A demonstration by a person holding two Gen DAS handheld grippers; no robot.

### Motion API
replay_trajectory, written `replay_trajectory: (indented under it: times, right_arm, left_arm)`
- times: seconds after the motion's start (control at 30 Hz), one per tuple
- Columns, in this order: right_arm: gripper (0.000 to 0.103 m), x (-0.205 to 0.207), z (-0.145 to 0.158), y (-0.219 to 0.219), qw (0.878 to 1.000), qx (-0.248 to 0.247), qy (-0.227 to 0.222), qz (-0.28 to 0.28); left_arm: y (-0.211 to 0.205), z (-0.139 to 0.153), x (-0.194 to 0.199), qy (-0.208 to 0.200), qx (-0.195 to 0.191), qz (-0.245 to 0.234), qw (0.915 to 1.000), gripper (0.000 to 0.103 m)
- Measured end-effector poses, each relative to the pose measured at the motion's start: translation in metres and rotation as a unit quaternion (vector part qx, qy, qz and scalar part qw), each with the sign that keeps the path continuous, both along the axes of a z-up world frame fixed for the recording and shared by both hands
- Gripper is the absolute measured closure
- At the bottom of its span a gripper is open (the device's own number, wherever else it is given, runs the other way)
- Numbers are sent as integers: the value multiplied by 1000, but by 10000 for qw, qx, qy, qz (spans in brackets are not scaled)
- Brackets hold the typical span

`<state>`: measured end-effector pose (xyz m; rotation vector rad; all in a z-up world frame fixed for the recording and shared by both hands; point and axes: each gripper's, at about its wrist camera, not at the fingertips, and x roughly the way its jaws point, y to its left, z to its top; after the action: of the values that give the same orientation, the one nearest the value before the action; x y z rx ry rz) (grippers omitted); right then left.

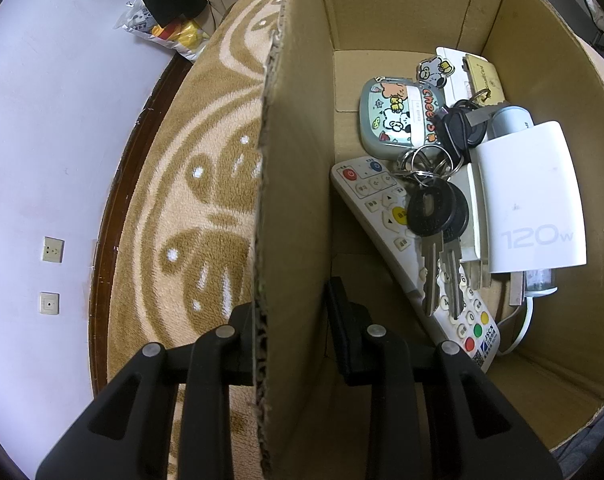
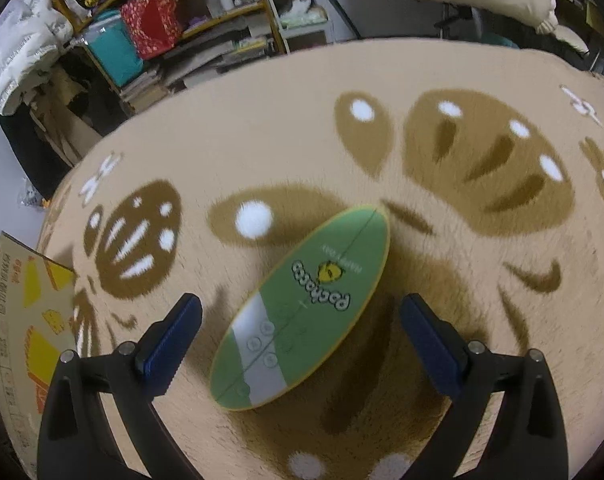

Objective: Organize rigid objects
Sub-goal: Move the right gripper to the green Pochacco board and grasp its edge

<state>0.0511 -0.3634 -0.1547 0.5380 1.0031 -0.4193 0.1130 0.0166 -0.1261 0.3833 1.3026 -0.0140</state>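
A: Left wrist view first. What is the left gripper (image 1: 292, 336) doing?

B: It straddles the near wall of the box (image 1: 298, 200), one finger outside over the rug (image 1: 206, 184), one inside. The gap between the fingers looks wider than the cardboard, so I can't tell whether it is clamped or only set around the wall. My guess is that it's there to steady the box while things go in.

A: And what's in the box?

B: A remote (image 1: 381, 216) lies flat on the bottom, with keys (image 1: 437, 216) across it. A white charger (image 1: 529, 200) marked 120W is at the right, a cartoon case (image 1: 393, 118) is further back, and a gold tag (image 1: 483, 76) is near the far wall. They lie jumbled, touching one another.

A: Now the right wrist view.

B: The right gripper (image 2: 300, 338) is released, its jaws wide apart. A green oval case (image 2: 302, 308) lies flat on the rug (image 2: 421, 80) right between the fingers, its long axis angled away and to the right. Neither pad touches it.

A: So a pickup?

B: Likely. It needs to close across the narrow width. The box (image 2: 18, 320) shows at the left edge of the view, near enough for the drop.
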Motion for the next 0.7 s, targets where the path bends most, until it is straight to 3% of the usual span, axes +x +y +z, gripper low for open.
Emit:
replay_trajectory:
  times: [0.13,0.43,0.6,0.7]
  right_arm:
    - [0,4,-6,4,9999,-74,145,53]
    - [0,12,-15,3,10000,81,4,59]
    - [0,14,-17,7,9998,-126,113,46]
    - [9,17,-15,12,9990,-381,221,-3]
  left_arm:
    - [0,0,0,0,5,-5,10000,75]
    - [0,0,0,0,6,-3,10000,75]
    - [0,0,0,0,11,-7,10000,75]
    - [0,0,0,0,12,-8,10000,75]
